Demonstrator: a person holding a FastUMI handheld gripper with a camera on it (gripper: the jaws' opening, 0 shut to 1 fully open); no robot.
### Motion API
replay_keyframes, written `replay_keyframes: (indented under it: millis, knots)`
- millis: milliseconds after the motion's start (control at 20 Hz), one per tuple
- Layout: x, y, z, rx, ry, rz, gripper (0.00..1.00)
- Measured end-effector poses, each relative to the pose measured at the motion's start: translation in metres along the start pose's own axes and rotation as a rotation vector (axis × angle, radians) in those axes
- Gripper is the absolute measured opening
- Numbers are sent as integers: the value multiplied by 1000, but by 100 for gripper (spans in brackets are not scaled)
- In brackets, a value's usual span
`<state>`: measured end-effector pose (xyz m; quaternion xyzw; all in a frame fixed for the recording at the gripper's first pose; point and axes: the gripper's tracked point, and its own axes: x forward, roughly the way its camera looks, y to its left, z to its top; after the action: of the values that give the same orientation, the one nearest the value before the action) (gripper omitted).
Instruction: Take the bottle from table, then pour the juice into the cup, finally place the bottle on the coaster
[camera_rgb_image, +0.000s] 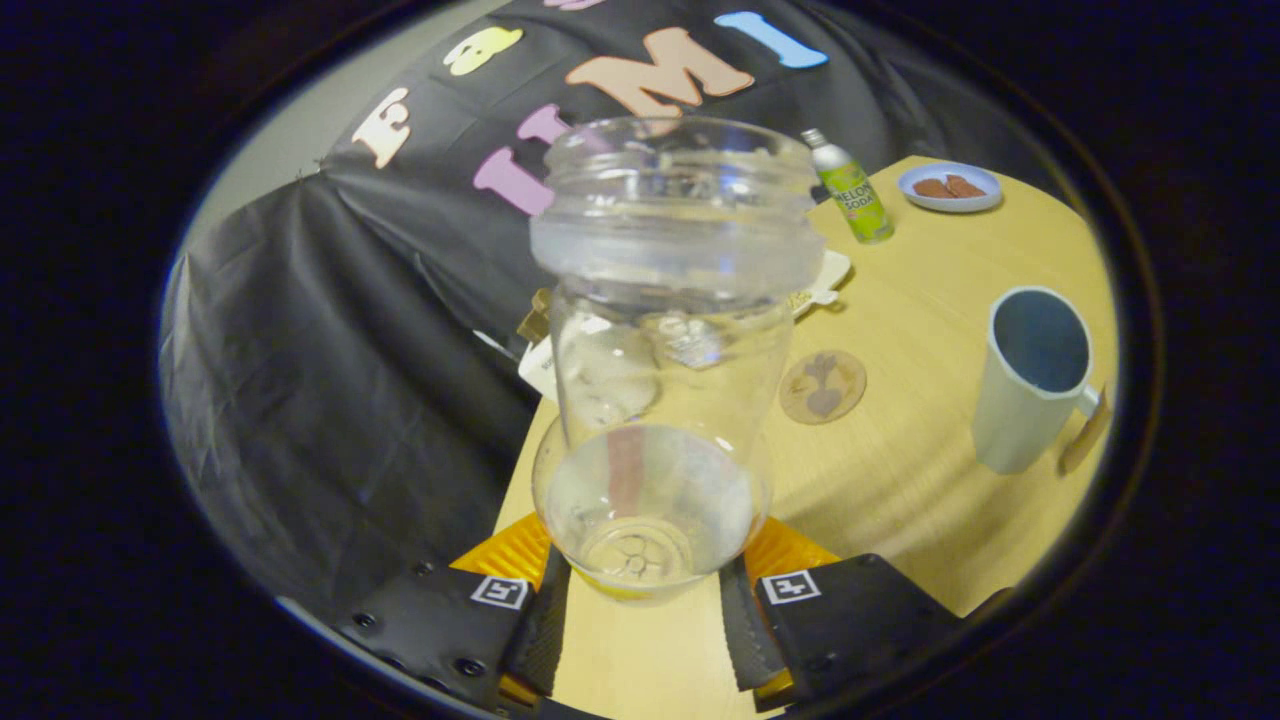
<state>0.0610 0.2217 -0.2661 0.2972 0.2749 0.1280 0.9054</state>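
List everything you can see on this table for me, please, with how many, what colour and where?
clear plastic bottle: one, see-through, held between the fingers, lifted and tilted.
round cork coaster: one, brown, on the table beyond the bottle.
pale mug: one, off-white with a dark inside, beside the coaster.
green soda bottle: one, green, at the far end of the table.
small plate: one, pale blue, holding brown pieces, next to the soda bottle.
wooden table: one, light wood.
gripper: one, fingers pressed on the clear bottle's base.

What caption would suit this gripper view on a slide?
Hand-held gripper shut on a clear bottle above the table, with coaster and cup beyond.
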Motion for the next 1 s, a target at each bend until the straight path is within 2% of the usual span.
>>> replay_keyframes:
  millis: [200,500,1000]
  knots:
    - [0,12,27,211,-55,84,69]
    - [9,10,46,488,-113,146,69]
    - [18,-2,58,652,-156,162,69]
